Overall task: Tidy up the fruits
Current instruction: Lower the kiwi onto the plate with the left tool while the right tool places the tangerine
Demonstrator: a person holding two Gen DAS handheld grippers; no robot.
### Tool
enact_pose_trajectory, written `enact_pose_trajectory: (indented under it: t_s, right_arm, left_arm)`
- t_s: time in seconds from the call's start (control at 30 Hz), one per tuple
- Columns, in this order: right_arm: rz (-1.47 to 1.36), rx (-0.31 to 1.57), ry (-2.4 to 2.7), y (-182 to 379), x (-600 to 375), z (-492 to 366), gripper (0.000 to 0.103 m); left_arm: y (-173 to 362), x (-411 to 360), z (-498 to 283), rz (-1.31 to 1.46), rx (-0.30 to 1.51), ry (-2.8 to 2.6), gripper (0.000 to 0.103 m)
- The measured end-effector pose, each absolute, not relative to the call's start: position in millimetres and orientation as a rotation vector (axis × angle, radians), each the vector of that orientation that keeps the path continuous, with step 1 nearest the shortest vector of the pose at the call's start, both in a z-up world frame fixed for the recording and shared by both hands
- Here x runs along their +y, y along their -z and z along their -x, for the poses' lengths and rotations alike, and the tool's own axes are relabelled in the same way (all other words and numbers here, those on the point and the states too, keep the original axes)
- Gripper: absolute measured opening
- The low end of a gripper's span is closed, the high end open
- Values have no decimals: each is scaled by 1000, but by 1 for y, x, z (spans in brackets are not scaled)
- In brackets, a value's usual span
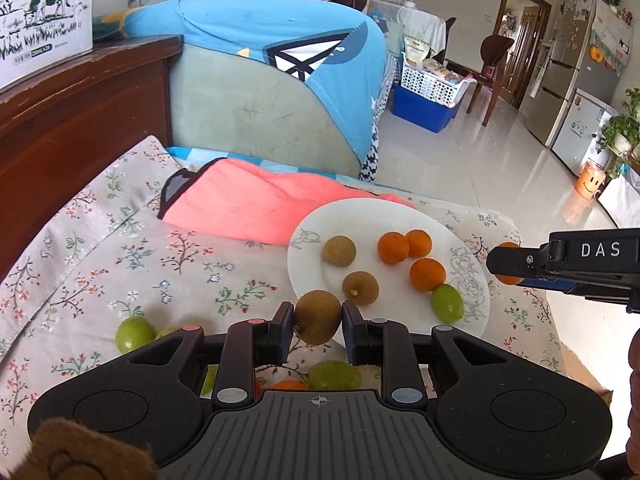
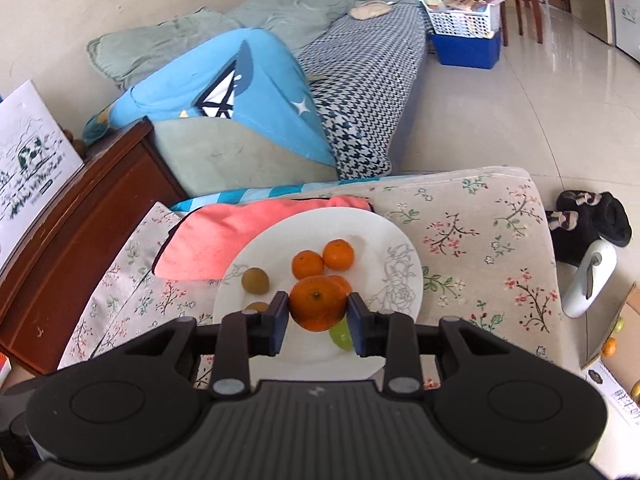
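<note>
We see a pink towel (image 1: 248,204) on the flowered cloth (image 1: 100,240), a blue blanket (image 1: 280,40) behind it, and black slippers (image 2: 592,220) on the floor.

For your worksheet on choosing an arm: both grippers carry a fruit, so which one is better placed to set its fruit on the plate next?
Probably right. The right gripper holds its orange directly over the plate; the left gripper with its kiwi sits just off the rim.

Plate (image 1: 308,264) w/ fruit on cushion (image 1: 80,240), towel (image 1: 240,204) behind it, loose fruit (image 1: 134,334) to plate's left.
</note>
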State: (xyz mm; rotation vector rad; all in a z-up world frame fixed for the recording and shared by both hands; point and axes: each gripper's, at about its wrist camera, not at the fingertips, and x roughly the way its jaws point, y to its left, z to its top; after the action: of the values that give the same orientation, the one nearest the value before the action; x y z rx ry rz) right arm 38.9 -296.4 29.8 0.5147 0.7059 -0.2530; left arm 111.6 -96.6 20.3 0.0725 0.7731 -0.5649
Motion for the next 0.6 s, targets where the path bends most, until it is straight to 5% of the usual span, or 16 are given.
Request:
enact_pose_trajectory:
  t_s: [0.6]
  right_arm:
    - [-650, 736, 373, -8, -321, -43, 32]
  left_arm:
    - [1, -144, -117, -90, 776, 645, 23]
